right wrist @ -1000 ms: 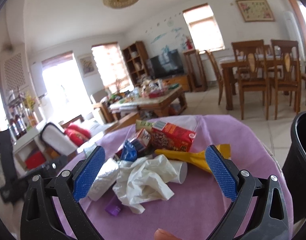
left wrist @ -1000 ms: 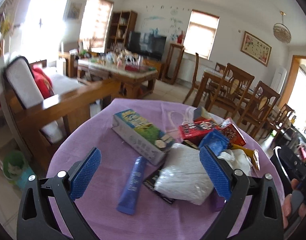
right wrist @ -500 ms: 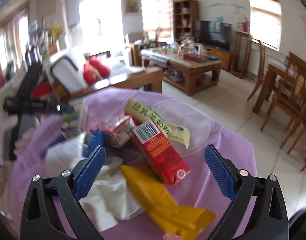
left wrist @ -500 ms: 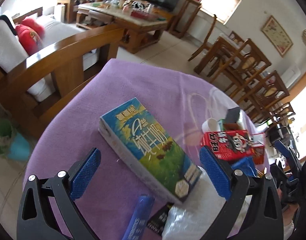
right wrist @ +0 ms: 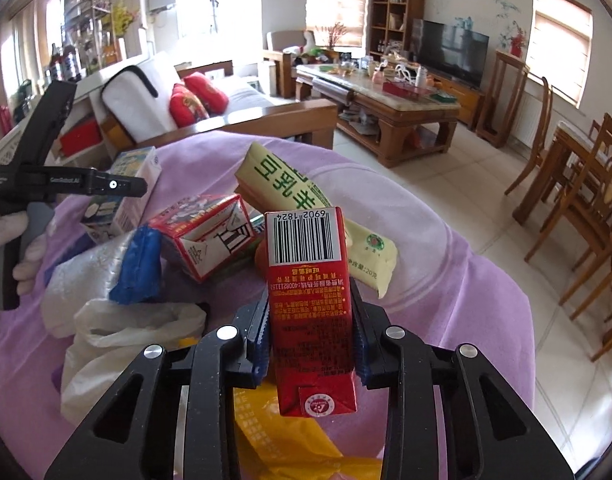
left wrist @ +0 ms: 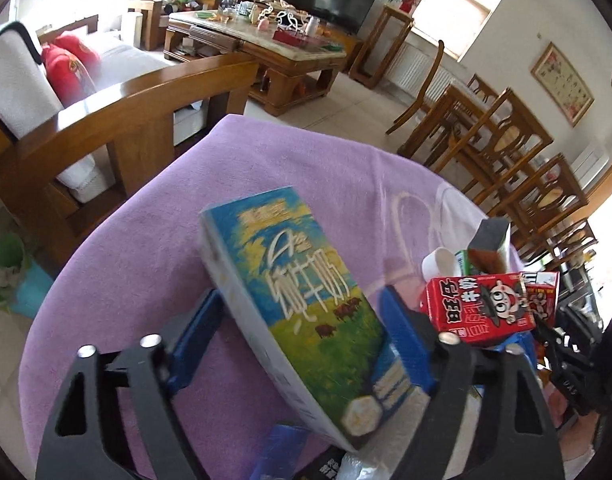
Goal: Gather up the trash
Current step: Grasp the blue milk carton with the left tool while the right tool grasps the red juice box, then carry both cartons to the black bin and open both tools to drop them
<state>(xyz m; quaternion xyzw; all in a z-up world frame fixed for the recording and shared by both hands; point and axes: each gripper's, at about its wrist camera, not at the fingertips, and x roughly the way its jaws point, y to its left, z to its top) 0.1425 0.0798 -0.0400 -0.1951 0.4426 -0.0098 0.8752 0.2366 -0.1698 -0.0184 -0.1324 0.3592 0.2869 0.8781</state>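
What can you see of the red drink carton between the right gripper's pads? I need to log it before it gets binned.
The red drink carton is a small cardboard box with a white barcode panel on its far end, dense yellow print on its face and a round seal on its near end. It lies lengthwise between the closing jaws of the right gripper, whose blue pads press both its sides, above a yellow wrapper.

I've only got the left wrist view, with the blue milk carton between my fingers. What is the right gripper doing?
Observer: The right gripper is closing on a red carton, barcode end pointing away.
Operator: Anything beneath it?
Observer: A yellow wrapper lies under its near end.
Operator: And between it and my blue milk carton?
Observer: A red-and-white carton on its side, its opened end facing the right camera.
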